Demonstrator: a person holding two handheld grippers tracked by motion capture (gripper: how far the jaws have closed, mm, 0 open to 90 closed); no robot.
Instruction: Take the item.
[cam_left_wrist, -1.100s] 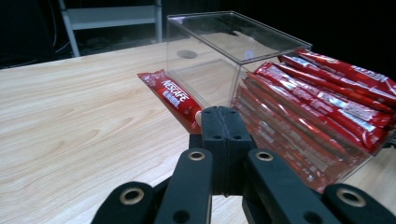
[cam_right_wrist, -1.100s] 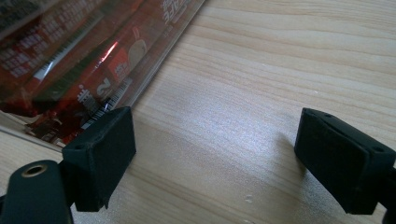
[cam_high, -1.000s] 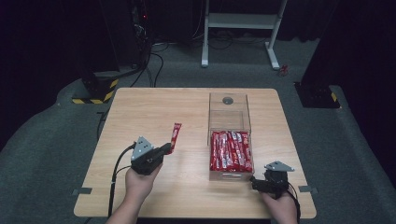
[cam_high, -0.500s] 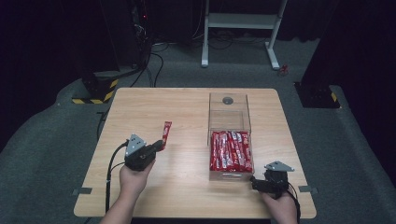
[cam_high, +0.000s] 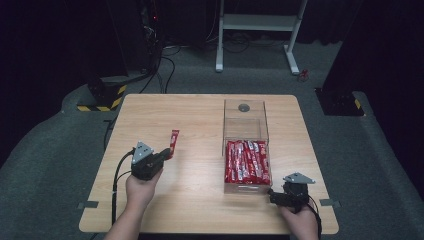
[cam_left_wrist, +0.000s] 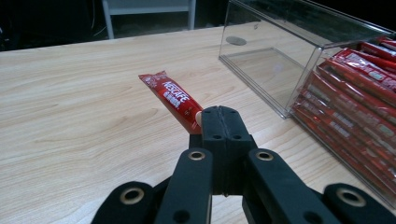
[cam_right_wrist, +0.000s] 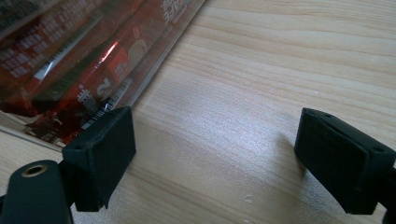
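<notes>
Carried further toward 9 o'clock since a second ago: left hand-held gripper (cam_high: 161, 155) and its red Nescafe sachet (cam_high: 173, 140), now over the worktop (cam_high: 200, 210) well apart from the clear box (cam_high: 244, 120). Clamped fully together on the sachet's near end (cam_left_wrist: 173, 99), jaws closed, stick jutting toward 12 o'clock, slightly tilted. Unmoved at 5 o'clock: right hand-held gripper (cam_high: 276, 197), jaws spread wide, holding nothing, just beside the box's near corner. Packed in the box's near half: more red sachets (cam_high: 246, 161).
</notes>
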